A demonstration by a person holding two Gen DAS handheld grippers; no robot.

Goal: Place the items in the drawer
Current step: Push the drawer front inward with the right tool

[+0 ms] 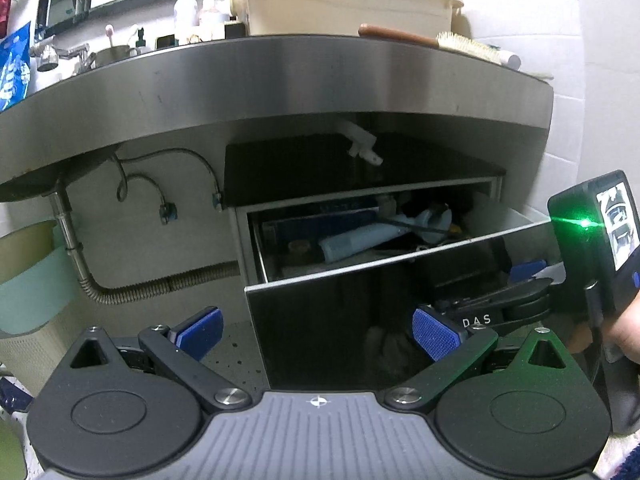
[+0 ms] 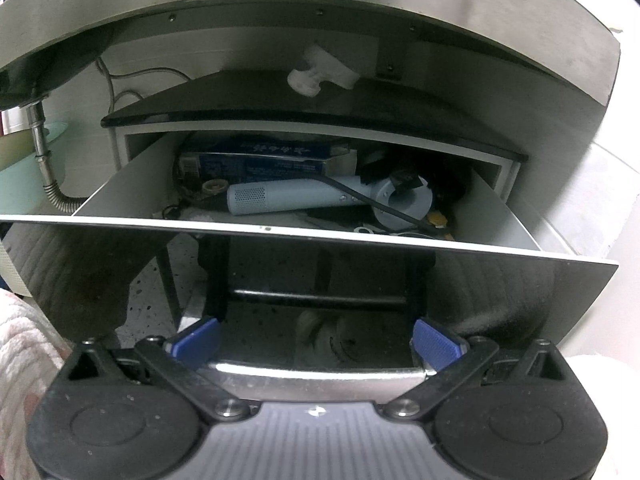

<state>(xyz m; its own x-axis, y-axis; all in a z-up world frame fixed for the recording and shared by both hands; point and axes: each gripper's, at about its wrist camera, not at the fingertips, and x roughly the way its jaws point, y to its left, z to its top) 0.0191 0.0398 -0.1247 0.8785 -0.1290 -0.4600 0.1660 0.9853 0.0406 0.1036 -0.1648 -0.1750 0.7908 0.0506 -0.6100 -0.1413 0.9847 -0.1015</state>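
We see one drawer [image 2: 120,184] pulled out, in the middle of both views. It has white inside walls and a shiny black front [image 2: 500,300] with a thin silver edge on top. One silver bar handle [image 2: 320,372] runs along the bottom of the front in the right wrist view.

Inside the drawer we count one pale blue hair dryer [image 2: 288,198] lying on its side, with a black cord [image 2: 360,200] across it. Behind it is one dark blue box [image 2: 256,160] with white writing. Small bits lie around them, too dark to name.

Our left gripper [image 1: 318,332] sits at the bottom of the left wrist view. Its two blue pads [image 1: 200,330] are spread wide and hold nothing.

Our right gripper [image 2: 316,342] is at the bottom of the right wrist view, just in front of the handle. Its two blue pads [image 2: 198,340] are wide apart too, and nothing is between them.

On the counter [image 1: 280,76] at the top of the left wrist view we see one cream tub [image 1: 340,0] and one brush [image 1: 432,42].
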